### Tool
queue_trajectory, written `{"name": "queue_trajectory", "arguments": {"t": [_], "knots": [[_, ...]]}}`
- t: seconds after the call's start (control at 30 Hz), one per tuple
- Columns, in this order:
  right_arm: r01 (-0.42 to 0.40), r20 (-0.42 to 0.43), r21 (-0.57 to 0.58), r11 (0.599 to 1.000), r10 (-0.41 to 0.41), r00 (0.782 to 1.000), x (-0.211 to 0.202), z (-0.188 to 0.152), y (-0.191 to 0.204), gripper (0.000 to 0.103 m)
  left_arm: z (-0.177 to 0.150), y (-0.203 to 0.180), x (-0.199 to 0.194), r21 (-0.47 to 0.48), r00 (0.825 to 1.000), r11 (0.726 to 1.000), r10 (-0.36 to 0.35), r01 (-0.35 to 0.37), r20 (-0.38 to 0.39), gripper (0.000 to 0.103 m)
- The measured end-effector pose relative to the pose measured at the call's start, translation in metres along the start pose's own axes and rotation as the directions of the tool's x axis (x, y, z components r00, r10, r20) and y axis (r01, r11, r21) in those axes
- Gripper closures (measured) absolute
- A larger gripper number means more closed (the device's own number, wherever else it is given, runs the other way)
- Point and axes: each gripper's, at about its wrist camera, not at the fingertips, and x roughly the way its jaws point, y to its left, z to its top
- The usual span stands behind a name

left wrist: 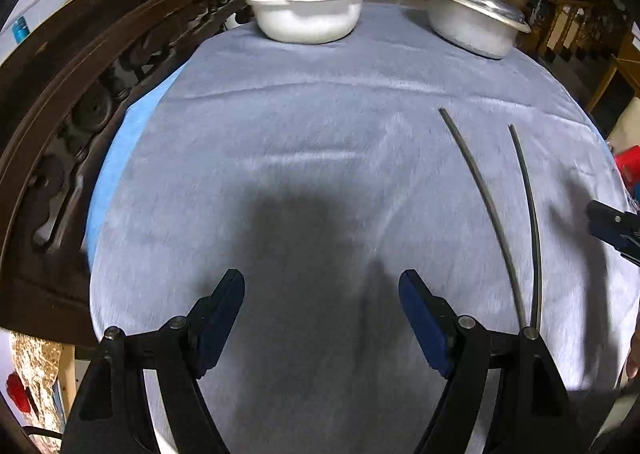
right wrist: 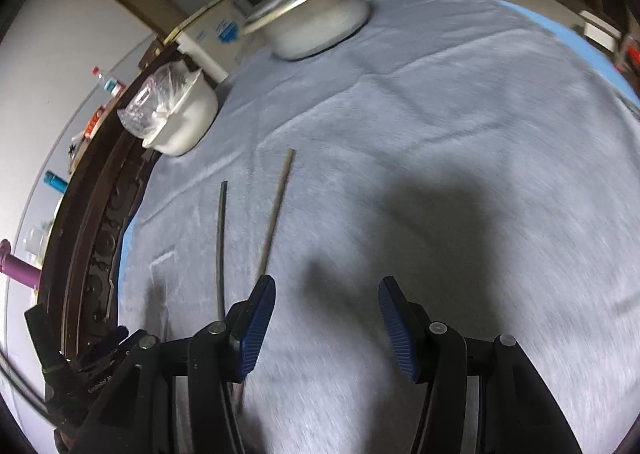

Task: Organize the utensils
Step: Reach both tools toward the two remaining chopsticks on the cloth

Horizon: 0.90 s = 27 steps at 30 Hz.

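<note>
Grey cloth (left wrist: 320, 133) is covering the desk, two chopsticks (left wrist: 484, 189) are lying loose just beside the right gripper (right wrist: 326, 318), both it and the left gripper (left wrist: 322, 318) are gaping empty-jawed; risk: thin sticks rolling or slipping when pinched.

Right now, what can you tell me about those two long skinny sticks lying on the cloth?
The two chopsticks are thin, dark grey and look like metal or dark wood; which one is unclear. They lie flat on the pale blue-grey cloth, side by side, closer together at the near ends and spreading apart farther away. Their curve is only the lens bending them. Nothing grips them: both grippers are open, and the near ends pass out of sight behind the fingers.
</note>
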Motion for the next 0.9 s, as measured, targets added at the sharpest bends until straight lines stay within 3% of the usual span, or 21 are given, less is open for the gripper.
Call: {"name": "queue_trajectory", "arguments": {"t": [0.17,0.27,0.33,0.4,0.7,0.77,0.83,0.9], "knots": [[-0.012,-0.052,-0.057,0.998,0.009,0.999,0.03,0.033,0.026,0.047,0.033,-0.015,0.008,0.017,1.0,1.0,0.025,-0.025,0.004,0.023],[0.002,-0.072,-0.085,0.996,-0.008,0.997,0.045,0.048,0.039,0.062,0.046,-0.021,0.013,0.025,1.0,0.999,0.027,-0.027,0.001,0.023],[0.019,-0.073,-0.099,0.995,-0.027,0.997,0.052,0.055,0.044,0.063,0.052,-0.023,0.016,0.031,1.0,0.999,0.026,-0.026,-0.006,0.023],[0.049,-0.09,-0.114,0.992,-0.059,0.994,0.062,0.063,0.049,0.068,0.057,-0.025,0.018,0.035,1.0,0.999,0.016,-0.015,-0.006,0.023],[0.133,-0.116,-0.139,0.981,-0.149,0.982,0.092,0.081,0.059,0.074,0.077,-0.037,0.033,0.03,0.997,0.998,-0.058,0.059,-0.044,0.024],[0.152,-0.111,-0.157,0.976,-0.171,0.979,0.095,0.082,0.063,0.081,0.08,-0.039,0.037,0.031,0.996,0.997,-0.067,0.069,-0.054,0.031],[0.167,-0.108,-0.183,0.969,-0.189,0.976,0.098,0.081,0.066,0.087,0.082,-0.041,0.044,0.017,0.992,0.995,-0.095,0.097,-0.085,0.048],[0.18,-0.099,-0.211,0.961,-0.205,0.974,0.1,0.08,0.068,0.096,0.083,-0.042,0.049,-0.002,0.987,0.992,-0.123,0.123,-0.103,0.053]]}}
